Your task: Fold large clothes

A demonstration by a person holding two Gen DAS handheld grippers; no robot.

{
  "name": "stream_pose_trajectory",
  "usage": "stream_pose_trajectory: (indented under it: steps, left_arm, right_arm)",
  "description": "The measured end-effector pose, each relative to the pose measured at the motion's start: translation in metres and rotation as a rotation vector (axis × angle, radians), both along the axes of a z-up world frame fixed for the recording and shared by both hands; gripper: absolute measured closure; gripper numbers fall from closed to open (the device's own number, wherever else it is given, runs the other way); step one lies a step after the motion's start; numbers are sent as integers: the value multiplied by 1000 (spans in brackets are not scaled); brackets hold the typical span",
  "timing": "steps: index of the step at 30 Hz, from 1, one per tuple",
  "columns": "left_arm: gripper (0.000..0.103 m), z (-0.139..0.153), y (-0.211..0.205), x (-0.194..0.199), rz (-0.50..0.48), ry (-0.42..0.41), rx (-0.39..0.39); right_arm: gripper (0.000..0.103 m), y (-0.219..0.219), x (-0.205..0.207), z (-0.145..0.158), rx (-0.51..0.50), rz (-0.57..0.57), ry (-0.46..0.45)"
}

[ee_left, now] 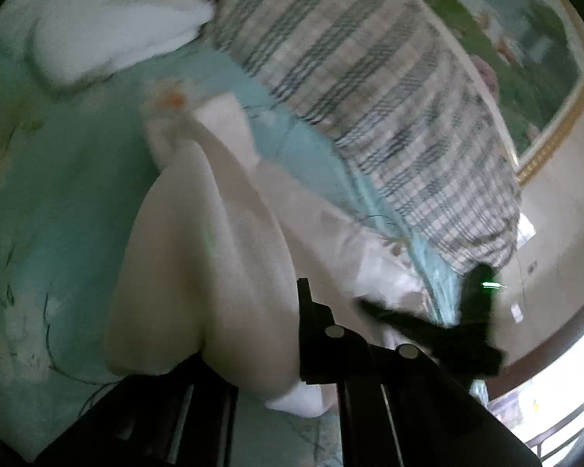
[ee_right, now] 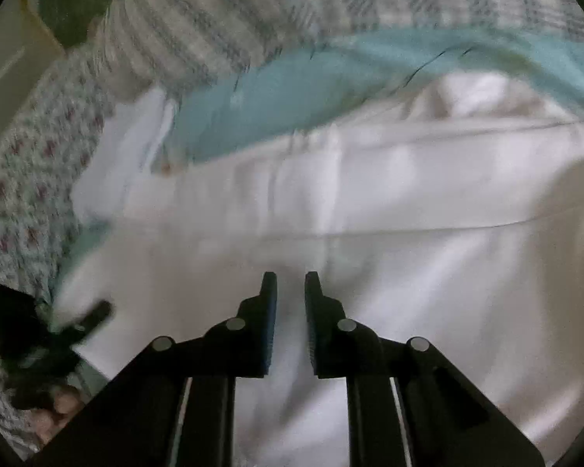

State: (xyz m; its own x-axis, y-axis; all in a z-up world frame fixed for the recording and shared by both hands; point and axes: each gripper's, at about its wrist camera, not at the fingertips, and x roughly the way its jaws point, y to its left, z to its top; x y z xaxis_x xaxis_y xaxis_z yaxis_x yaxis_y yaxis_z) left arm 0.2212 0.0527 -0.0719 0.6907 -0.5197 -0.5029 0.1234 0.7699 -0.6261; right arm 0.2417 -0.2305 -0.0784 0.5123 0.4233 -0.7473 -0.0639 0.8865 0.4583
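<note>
A large white garment (ee_left: 198, 257) lies on a teal bedsheet (ee_left: 58, 194). In the left wrist view my left gripper (ee_left: 288, 334) is shut on a lifted fold of the garment; the cloth drapes over and hides the left finger, only the right finger (ee_left: 311, 327) shows. My right gripper appears there as a dark blurred shape (ee_left: 447, 323) over the garment's far part. In the right wrist view my right gripper (ee_right: 291, 284) hovers just over the white garment (ee_right: 370, 214), jaws slightly apart with nothing between them. My left gripper shows blurred at the lower left (ee_right: 39, 334).
A plaid blanket (ee_left: 370, 89) lies along the far side of the bed, also in the right wrist view (ee_right: 233, 11). A white pillow (ee_left: 109, 27) sits at the upper left. A framed picture (ee_left: 525, 50) hangs on the wall. A floral cloth (ee_right: 23, 194) is at the left.
</note>
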Motion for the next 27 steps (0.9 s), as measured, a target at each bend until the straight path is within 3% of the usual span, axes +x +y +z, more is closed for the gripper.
stream_pose_trajectory:
  steps: [2, 4, 8, 11, 13, 15, 16, 17, 20, 22, 27]
  left_arm:
    - [97, 18, -15, -2, -43, -50, 32]
    - [97, 36, -34, -3, -97, -99, 63]
    - [97, 60, -86, -5, -232, -180, 127]
    - [97, 68, -132, -8, -324, -220, 227]
    - [97, 65, -163, -8, -380, -231, 295]
    - [97, 55, -192, -9, -422, -243, 362]
    - [97, 49, -205, -10, -443, -248, 399]
    - [97, 39, -221, -12, -472, -257, 456]
    - [97, 6, -262, -20, -541, -278, 641]
    - [97, -11, -277, -24, -569, -281, 717]
    - [96, -18, -286, -31, -600, -311, 786]
  right_arm:
    - [89, 14, 7, -18, -34, 42, 43]
    - [89, 14, 6, -21, -25, 41, 22]
    - [89, -2, 6, -23, 86, 53, 54]
    - [88, -35, 0, -20, 270, 42, 87]
    - [88, -79, -10, -15, 443, -43, 61]
    - [68, -121, -20, -12, 589, -127, 19]
    - [38, -150, -29, -12, 675, -186, -14]
    - [18, -167, -34, -10, 706, -219, -39]
    - [16, -192, -40, -4, 712, -216, -62]
    - [15, -193, -35, -6, 725, -176, -37]
    - [14, -188, -25, -14, 712, -112, 0]
